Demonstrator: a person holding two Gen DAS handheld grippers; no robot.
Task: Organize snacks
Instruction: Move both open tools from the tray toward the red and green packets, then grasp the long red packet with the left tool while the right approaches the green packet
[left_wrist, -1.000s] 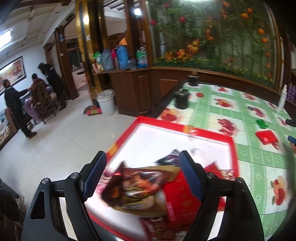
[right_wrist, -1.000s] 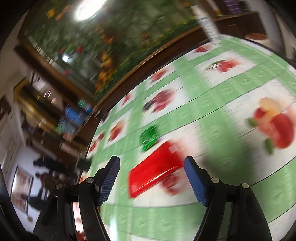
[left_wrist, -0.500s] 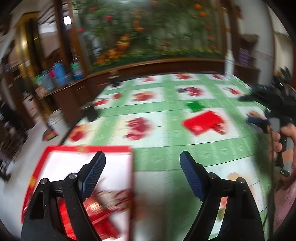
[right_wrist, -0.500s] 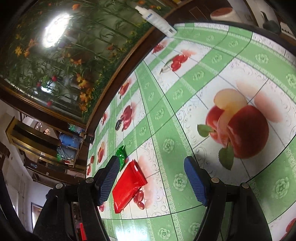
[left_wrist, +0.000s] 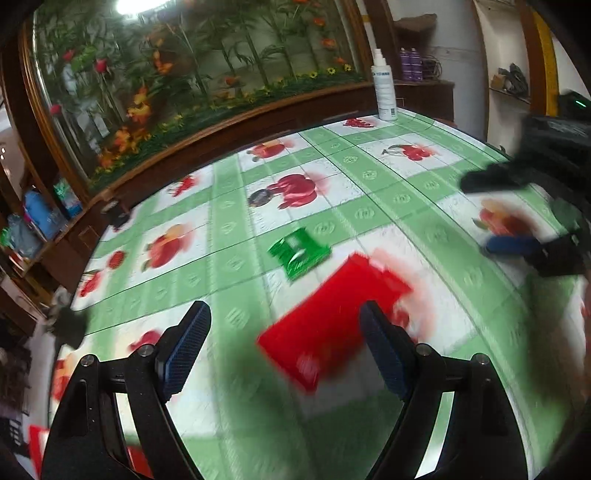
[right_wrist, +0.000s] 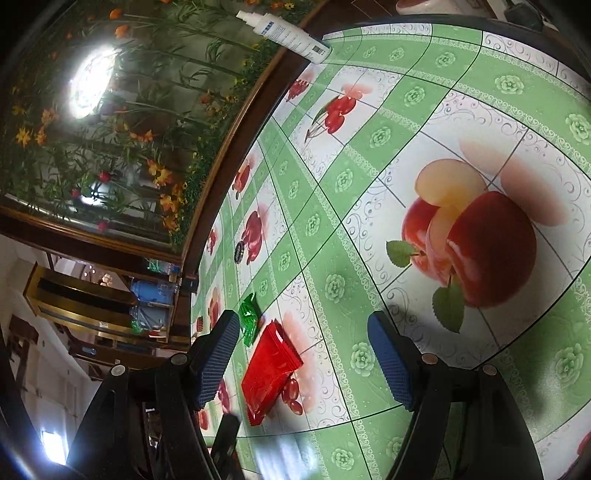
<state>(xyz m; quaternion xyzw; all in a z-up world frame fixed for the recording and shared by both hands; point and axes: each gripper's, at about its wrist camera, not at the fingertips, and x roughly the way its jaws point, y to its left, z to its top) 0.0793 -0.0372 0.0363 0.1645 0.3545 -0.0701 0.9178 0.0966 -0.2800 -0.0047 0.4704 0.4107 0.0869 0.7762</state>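
Note:
A flat red snack packet (left_wrist: 332, 325) lies on the green fruit-print tablecloth (left_wrist: 236, 251), with a small green packet (left_wrist: 299, 254) just beyond it. My left gripper (left_wrist: 284, 347) hovers open over the near end of the red packet, nothing between its pads. In the right wrist view the red packet (right_wrist: 271, 369) and the green packet (right_wrist: 248, 321) lie to the left. My right gripper (right_wrist: 299, 362) stands open above the cloth, empty; it also shows at the right edge of the left wrist view, as the right gripper (left_wrist: 524, 221).
A white spray bottle (left_wrist: 384, 88) stands at the table's far edge by a wood-framed flower display (left_wrist: 184, 81). A small dark round object (left_wrist: 258, 197) lies on the cloth. A red tray corner (left_wrist: 37, 443) shows at the lower left.
My left gripper has swung right, from over the red tray full of snacks to above the red packet. The right gripper rolled and drifted slightly; the red packet now sits left of its jaws.

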